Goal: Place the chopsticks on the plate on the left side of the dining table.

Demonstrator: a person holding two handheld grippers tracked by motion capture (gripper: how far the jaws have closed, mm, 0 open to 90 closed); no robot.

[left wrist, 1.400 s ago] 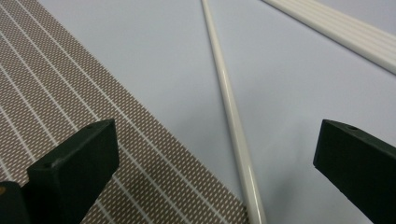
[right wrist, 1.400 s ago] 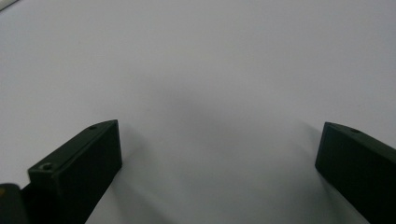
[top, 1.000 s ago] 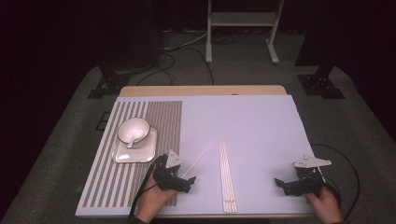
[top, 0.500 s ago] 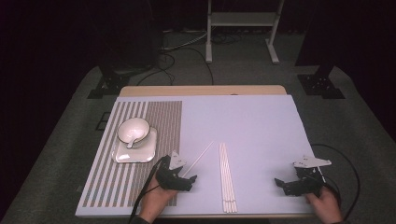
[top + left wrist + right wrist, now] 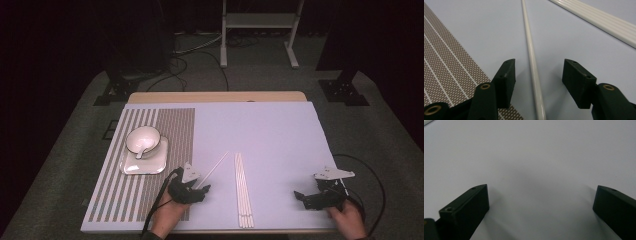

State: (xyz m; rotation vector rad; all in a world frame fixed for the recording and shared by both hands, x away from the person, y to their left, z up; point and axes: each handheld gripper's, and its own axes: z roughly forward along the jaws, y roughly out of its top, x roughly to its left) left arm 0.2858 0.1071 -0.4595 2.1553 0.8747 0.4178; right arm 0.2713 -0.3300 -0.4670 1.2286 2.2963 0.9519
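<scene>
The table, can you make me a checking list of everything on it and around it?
Surface: pale table cover, striped mat at left.
Job's things: single white stick between left tongs, untouched; jaws have just been closing.
Clutter: stick bundle; bowl with spoon on square plate.
Grippers: right tongs open over bare cover.
Cables: trailing from both; more on floor.
Surroundings: dark, metal stand.

Bench [image 5: 280, 125]: striped mat [image 5: 150, 165] at 9 o'clock carries tray [image 5: 150, 165] with bowl [image 5: 142, 139] on it. Loose stick [image 5: 215, 169] at 6 o'clock; stick bundle [image 5: 243, 190] just at its 3 o'clock.
</scene>
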